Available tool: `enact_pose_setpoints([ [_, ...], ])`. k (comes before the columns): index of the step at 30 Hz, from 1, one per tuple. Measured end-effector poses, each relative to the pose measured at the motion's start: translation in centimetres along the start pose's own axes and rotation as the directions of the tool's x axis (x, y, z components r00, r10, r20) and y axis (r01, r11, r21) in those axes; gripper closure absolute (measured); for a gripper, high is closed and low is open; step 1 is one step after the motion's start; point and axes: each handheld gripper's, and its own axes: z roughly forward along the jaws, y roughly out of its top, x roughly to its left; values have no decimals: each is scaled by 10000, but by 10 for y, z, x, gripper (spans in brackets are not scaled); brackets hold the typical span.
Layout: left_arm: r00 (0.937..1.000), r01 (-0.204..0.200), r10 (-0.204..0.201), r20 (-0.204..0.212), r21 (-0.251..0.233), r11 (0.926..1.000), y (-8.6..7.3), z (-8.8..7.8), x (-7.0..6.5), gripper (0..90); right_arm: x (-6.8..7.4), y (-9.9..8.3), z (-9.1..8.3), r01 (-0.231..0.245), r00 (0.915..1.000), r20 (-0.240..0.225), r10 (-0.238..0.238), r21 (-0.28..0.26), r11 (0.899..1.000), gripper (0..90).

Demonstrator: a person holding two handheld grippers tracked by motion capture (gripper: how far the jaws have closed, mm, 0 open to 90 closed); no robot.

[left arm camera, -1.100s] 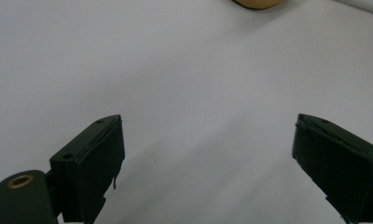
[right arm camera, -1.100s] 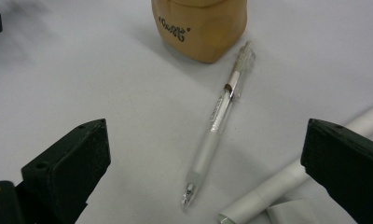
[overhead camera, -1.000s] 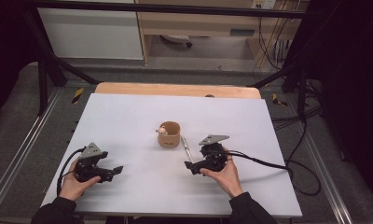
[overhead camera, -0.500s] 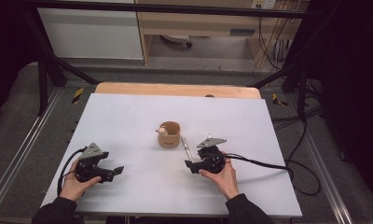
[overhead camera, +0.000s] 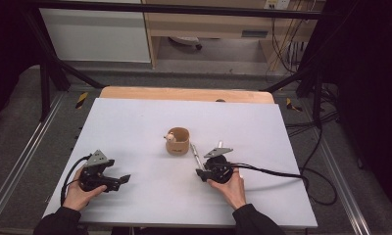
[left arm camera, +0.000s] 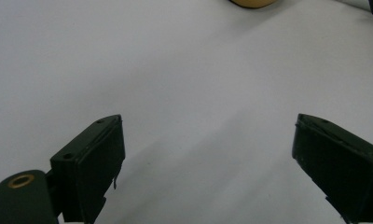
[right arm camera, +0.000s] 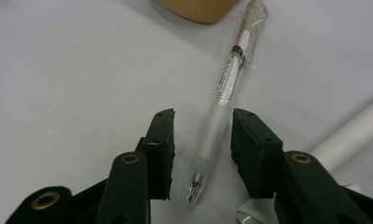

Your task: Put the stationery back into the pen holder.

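Right tongs [right arm camera: 201,154] have just been closing, jaws narrow around pen [right arm camera: 222,100] on table [overhead camera: 135,127], pads not yet pressing; pen runs toward 1 o'clock. Left tongs [left arm camera: 208,154] wide, nothing between.

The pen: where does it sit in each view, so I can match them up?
High view: the pen lies right of the wooden cup, ahead of the right tongs.
Left gripper view: I can't make it out.
Right gripper view: the pen lies between the open jaws.
Shared landmark: the wooden cup.
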Motion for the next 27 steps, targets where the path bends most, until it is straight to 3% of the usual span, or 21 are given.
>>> enact_pose_setpoints([
  [11,10000,-17,17,-12,10,10000,0,0,0,94,1,-2,1,-207,9989,425,208,-36,9998,734],
  [19,10000,-9,9,-12,-3,10000,0,0,-1,95,3,-2,0,-979,9937,545,980,-41,9952,792],
  [22,10000,-15,15,-10,3,10000,0,0,-1,95,4,-2,0,-1511,9861,691,1510,-33,9885,800],
  [27,10000,-44,44,-3,-29,10000,0,-1,-1,95,5,-2,0,-1826,9798,809,1829,-104,9831,807],
])
